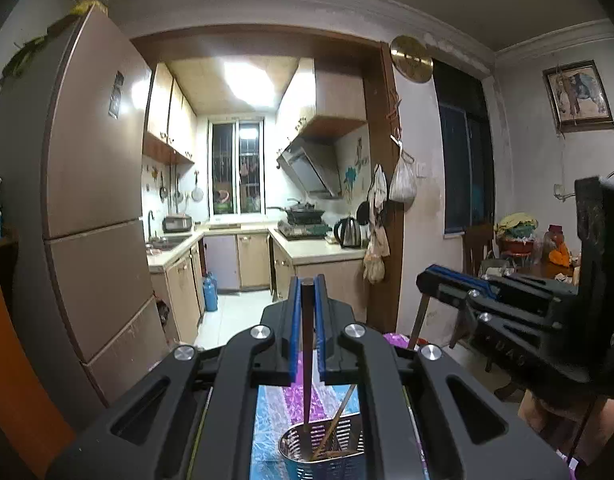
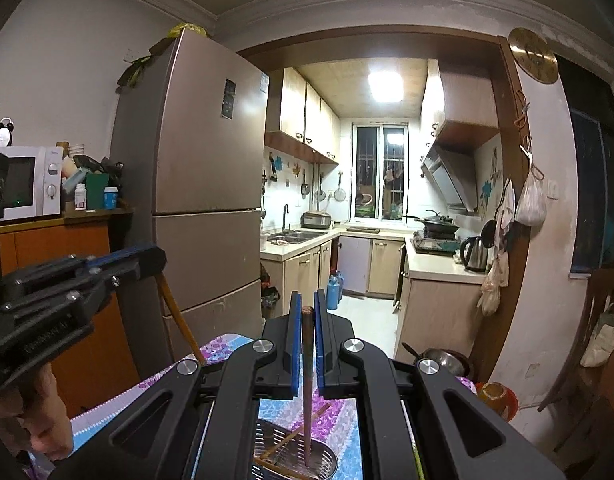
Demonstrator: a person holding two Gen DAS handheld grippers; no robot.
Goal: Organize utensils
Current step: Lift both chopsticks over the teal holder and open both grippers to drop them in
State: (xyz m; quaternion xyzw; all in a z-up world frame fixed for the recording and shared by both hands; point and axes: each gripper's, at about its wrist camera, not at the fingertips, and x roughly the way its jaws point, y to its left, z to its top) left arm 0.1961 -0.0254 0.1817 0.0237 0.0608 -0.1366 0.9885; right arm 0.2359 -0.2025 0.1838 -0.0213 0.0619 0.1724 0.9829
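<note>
Left wrist view: left gripper (image 1: 307,280) fills the lower centre of the frame, blue pads (image 1: 294,328) pressed onto a dark chopstick (image 1: 307,352) that stands upright between them. Its lower tip dips into the perforated metal utensil holder (image 1: 323,452) at the bottom centre. A lighter chopstick (image 1: 335,424) already leans tilted inside the holder. The holder stands on a purple-and-blue patterned tablecloth (image 1: 271,412).

Same view, right edge: right gripper (image 1: 431,276) reaches in from the right, with a pale stick (image 1: 418,322) hanging below its tip.

Right wrist view: right gripper (image 2: 305,300) at lower centre, jaws pinching a reddish-brown chopstick (image 2: 307,380), upright, lower end inside the utensil holder (image 2: 327,460) at the bottom centre. Lighter sticks (image 2: 291,436) lie tilted in the holder. Left gripper (image 2: 155,256) enters from the left edge, a yellowish stick (image 2: 179,320) slanting down from it toward the tablecloth (image 2: 223,348); a hand (image 2: 39,412) shows at lower left under it.

Background: fridge (image 2: 203,184) at centre left, microwave (image 2: 27,180) on an orange cabinet (image 2: 63,264) at left.
</note>
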